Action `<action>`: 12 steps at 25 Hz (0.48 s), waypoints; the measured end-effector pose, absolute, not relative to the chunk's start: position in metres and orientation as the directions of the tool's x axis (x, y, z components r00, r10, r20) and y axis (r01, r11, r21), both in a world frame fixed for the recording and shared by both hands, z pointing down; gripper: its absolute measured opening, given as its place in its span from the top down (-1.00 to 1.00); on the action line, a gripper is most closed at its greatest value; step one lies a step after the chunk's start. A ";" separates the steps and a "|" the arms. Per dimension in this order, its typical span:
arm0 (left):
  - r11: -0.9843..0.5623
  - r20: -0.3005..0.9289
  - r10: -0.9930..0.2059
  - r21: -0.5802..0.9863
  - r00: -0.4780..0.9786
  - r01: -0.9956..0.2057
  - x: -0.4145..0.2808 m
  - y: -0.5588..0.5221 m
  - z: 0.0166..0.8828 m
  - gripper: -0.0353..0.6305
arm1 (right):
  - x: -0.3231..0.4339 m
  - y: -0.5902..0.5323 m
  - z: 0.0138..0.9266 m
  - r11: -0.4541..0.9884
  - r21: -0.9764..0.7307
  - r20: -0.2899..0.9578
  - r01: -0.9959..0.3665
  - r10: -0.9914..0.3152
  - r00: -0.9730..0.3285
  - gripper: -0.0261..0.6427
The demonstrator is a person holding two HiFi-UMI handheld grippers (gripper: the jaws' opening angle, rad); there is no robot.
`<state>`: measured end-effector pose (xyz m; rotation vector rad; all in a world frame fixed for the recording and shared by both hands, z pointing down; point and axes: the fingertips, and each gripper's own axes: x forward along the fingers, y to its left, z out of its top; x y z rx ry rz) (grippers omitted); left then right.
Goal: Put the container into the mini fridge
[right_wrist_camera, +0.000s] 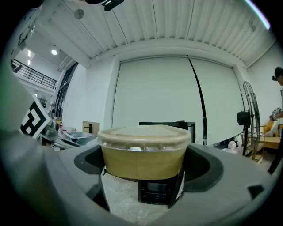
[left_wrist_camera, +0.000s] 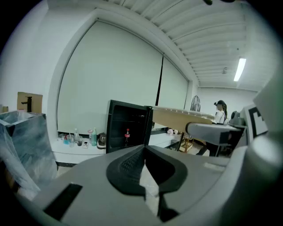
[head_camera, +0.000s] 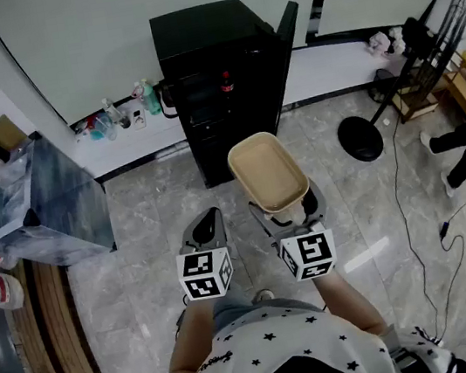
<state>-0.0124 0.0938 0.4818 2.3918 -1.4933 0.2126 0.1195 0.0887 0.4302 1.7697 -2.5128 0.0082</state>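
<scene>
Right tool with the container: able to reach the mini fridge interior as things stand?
Likely yes, once the right tool is carried closer: the mini fridge has its door open, the floor between looks bare, only a cola bottle shows inside.

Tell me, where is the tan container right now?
In the head view the container sits just right of centre, gripped by the right gripper, with the open black mini fridge just ahead of it.
</scene>
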 end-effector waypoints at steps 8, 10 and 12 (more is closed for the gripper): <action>-0.444 0.252 -0.845 0.158 0.471 -0.882 -0.014 0.144 0.463 0.86 | 0.121 0.141 0.420 0.320 0.009 0.039 -0.947 -0.947 -0.320 -0.64; -0.450 0.254 -0.842 0.159 0.477 -0.879 -0.016 0.149 0.463 0.86 | 0.119 0.146 0.417 0.315 0.014 0.033 -0.949 -0.949 -0.314 -0.64; -0.452 0.257 -0.839 0.162 0.480 -0.877 -0.017 0.154 0.463 0.86 | 0.117 0.150 0.414 0.313 0.024 0.030 -0.949 -0.949 -0.312 -0.64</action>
